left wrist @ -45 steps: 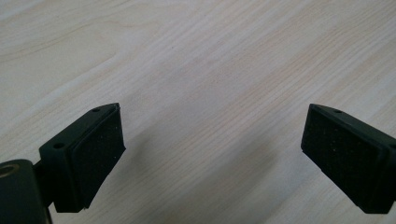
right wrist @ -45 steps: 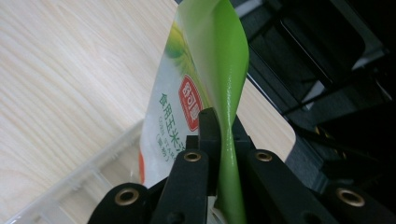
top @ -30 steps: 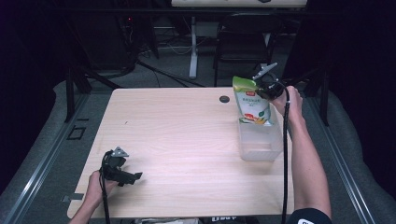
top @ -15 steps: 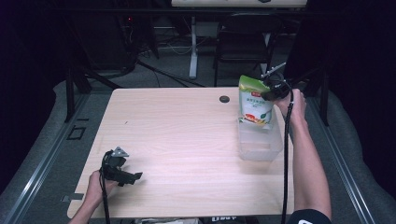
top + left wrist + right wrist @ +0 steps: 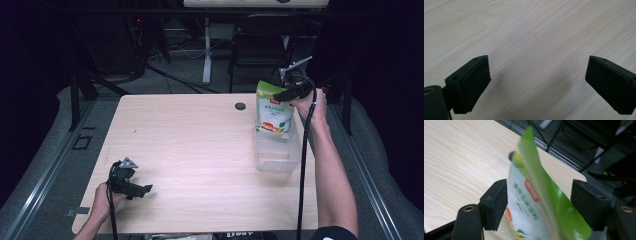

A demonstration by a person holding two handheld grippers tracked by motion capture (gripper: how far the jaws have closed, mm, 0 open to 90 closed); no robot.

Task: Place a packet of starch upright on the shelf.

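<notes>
Overhead, a pale wooden table [image 5: 200,150] stood in a dark room with a chair [image 5: 260,47] and cables behind it, the person's face and body cut off below the frame. At the table's far right, a clear plastic bin [image 5: 275,155] held a green and white pouch [image 5: 274,112] standing upright, its small print too blurred to read. The right gripper [image 5: 286,92] had just been opening, its jaws spread either side of the pouch top without pressing it, while the left gripper [image 5: 145,189] rested near the front left edge, jaws wide apart over bare wood.
</notes>
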